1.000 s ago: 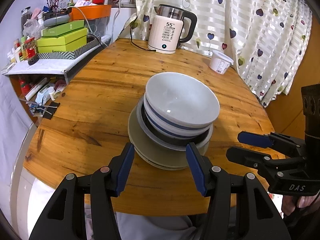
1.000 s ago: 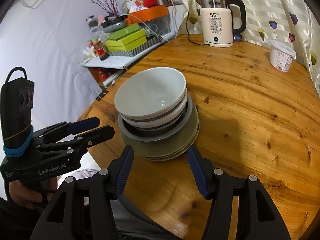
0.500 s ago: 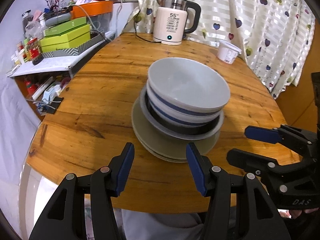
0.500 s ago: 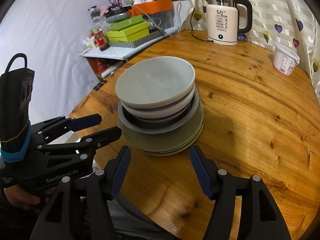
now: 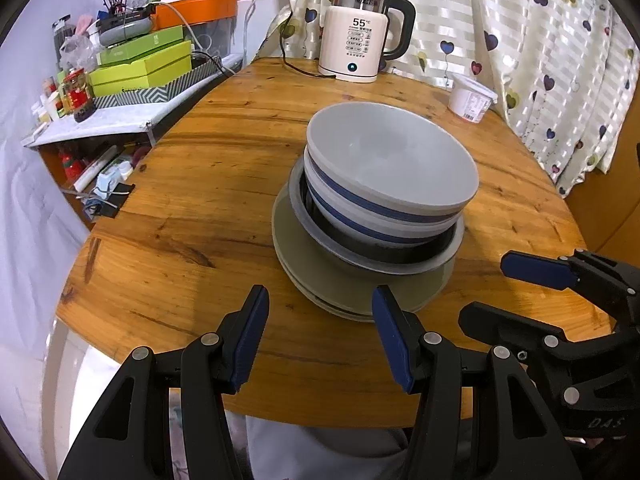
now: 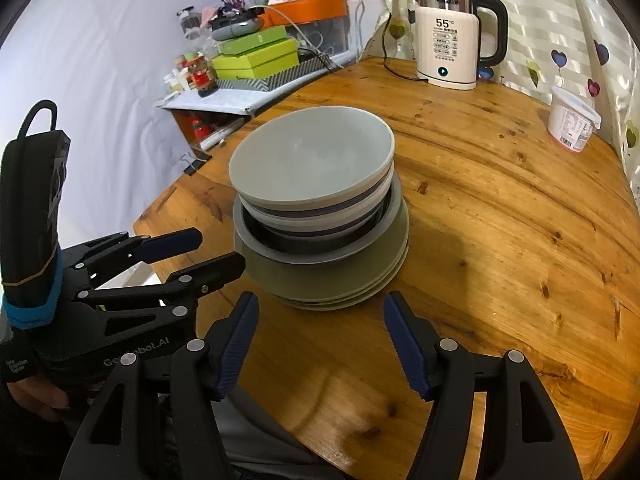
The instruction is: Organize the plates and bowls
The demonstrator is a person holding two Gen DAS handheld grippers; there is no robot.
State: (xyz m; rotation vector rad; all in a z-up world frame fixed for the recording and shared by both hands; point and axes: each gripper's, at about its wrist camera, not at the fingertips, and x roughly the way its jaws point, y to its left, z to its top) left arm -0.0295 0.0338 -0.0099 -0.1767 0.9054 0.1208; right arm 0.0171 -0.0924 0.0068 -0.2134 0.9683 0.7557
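One stack of dishes stands on the round wooden table (image 5: 192,208). A grey bowl (image 5: 392,160) (image 6: 312,156) tops it, over a white bowl with a blue band (image 5: 360,208). Under these is a dark dish with a grey rim (image 5: 400,260), then olive plates (image 5: 320,276) (image 6: 320,280). My left gripper (image 5: 320,296) (image 6: 218,248) hangs open just short of the plates' near edge and holds nothing. My right gripper (image 6: 320,300) (image 5: 486,290) hovers beside it before the stack. Its jaws are opening, with nothing between them.
A white electric kettle (image 5: 360,40) with its cord stands at the table's far side, and a white tub (image 5: 470,98) to its right. A side shelf with green boxes (image 5: 140,64) is at the left. A heart-print curtain (image 5: 540,40) hangs behind. The table's near edge lies under both grippers.
The right gripper's jaws have spread wider. The left gripper has turned a little, shifting the stack slightly in its view. The stack has stayed where it was on the table.
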